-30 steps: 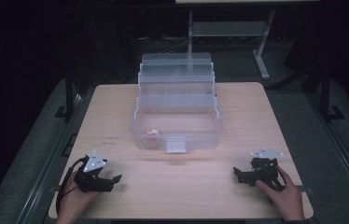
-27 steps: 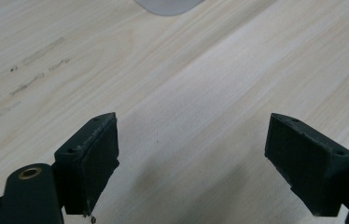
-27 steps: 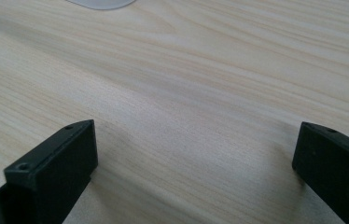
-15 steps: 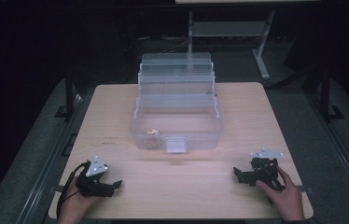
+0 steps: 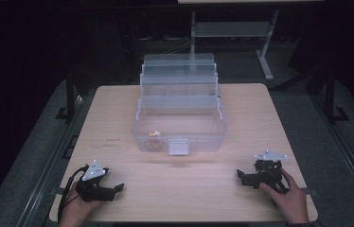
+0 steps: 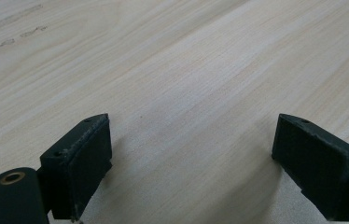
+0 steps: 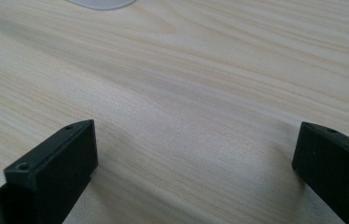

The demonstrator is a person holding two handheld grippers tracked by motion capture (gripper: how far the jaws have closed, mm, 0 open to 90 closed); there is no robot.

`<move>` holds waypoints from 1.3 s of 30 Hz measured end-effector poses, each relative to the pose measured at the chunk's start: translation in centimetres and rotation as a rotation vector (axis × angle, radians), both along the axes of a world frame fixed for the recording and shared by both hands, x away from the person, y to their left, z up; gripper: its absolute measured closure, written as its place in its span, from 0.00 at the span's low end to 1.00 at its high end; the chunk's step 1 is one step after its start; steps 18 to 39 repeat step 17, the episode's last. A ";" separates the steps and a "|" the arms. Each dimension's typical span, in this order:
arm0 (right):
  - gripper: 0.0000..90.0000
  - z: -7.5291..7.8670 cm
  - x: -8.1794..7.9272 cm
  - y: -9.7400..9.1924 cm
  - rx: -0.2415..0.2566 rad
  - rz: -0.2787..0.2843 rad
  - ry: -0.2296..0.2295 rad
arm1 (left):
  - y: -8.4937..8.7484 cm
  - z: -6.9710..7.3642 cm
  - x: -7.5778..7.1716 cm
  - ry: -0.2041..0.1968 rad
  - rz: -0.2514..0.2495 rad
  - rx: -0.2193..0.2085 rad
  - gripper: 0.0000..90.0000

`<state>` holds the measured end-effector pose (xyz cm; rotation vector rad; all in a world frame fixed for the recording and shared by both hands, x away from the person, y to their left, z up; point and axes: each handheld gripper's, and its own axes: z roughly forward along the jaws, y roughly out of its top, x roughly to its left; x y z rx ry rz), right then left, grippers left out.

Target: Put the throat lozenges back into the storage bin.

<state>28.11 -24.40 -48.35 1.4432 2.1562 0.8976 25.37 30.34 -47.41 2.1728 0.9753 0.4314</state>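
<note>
A clear plastic tiered box (image 5: 180,106) stands open in the middle of the wooden table (image 5: 118,118), its trays stepped back toward the far side. A small tan item (image 5: 154,135) lies in its bottom bin. My left gripper (image 5: 118,187) rests at the near left corner, held by a hand, jaws pointing right. My right gripper (image 5: 239,176) rests at the near right, jaws pointing left. In the left gripper view the left gripper (image 6: 191,158) is open over bare wood. The right gripper (image 7: 196,163) is open over wood too, nothing between its jaws.
Faint pencil marks (image 5: 111,142) lie on the table left of the box. A metal stand (image 5: 232,33) rises behind the table. Dark floor surrounds the table edges. The box's clear corner (image 7: 100,3) peeks in at the top of the right gripper view.
The left hand and gripper have drifted toward the near edge and slightly right. The right gripper has stayed in place.
</note>
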 end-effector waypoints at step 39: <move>0.00 0.0 0.0 0.0 -0.001 0.001 0.001 | 0.0 0.0 0.0 0.005 0.001 -0.004 0.12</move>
